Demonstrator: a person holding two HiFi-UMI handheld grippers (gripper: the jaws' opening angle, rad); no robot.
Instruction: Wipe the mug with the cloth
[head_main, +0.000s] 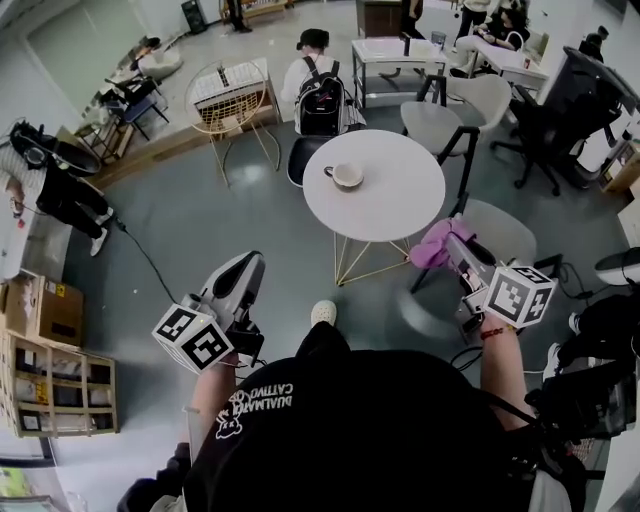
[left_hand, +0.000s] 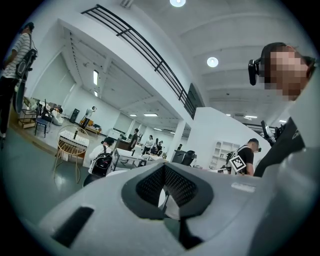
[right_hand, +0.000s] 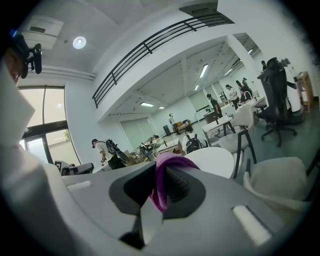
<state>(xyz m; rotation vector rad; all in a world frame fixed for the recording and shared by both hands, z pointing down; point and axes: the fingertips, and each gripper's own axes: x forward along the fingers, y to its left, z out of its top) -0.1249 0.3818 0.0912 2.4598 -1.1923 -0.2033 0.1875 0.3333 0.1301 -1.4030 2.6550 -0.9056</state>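
On the round white tabletop (head_main: 400, 200) in the middle of this busy office floor, the cream ceramic mug (head_main: 346, 176) with its dark rim stands upright. It sits towards the table's left side as the head view shows it, handle poking out to the left. It is well apart from both tools.

Down on the near side, the person stands short of the table with one tool in each hand. The right hand-held gripper (head_main: 452, 240) reaches up by the table's near right edge, and it's clamped on a crumpled purple cloth (head_main: 432, 247). Its own view shows it plainly: the soft fabric (right_hand: 162, 180) is pinched between the dark ribbed pads, a fold bulging out over the top of the jaws (right_hand: 162, 192). The cloth hangs just beside the rim of the tabletop, not on it. A white moulded chair (head_main: 500, 232) stands right behind that gripper.

Over on the other side, the left hand-held gripper (head_main: 250, 262) hangs lower, out over the grey floor (head_main: 180, 230) and clear of the table. Its jaws are closed, pad against pad (left_hand: 164, 192), pointing roughly level.

Beyond the table a seated person with a black backpack (head_main: 320, 95) faces away, beside a gold wire-frame stand (head_main: 232, 95).
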